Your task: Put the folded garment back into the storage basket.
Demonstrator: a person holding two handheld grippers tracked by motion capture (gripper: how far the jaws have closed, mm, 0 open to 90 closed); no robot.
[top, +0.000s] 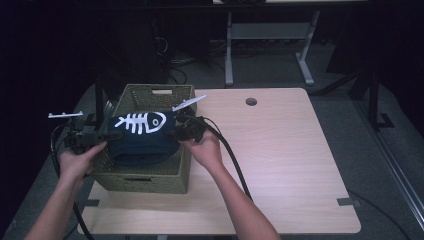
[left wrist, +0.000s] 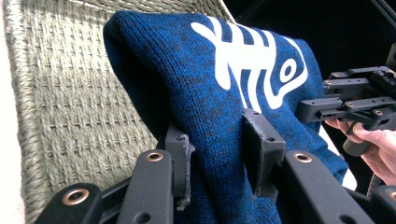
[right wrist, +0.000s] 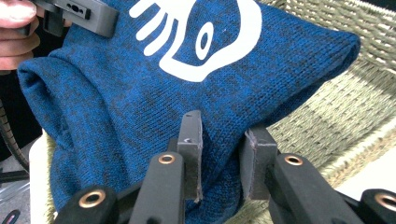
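Both grippers, left [left wrist: 217, 154] and right [right wrist: 219, 156], pinch blue sweater [top: 142, 137] seemingly above basket [top: 150, 180].

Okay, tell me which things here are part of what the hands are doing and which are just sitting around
In use:
- blue knit sweater with the white fish-bone print, held above the basket
- woven basket
- left gripper, clamped on the sweater
- right gripper, clamped on the sweater

Just around:
- wooden table
- desk frame on the floor behind
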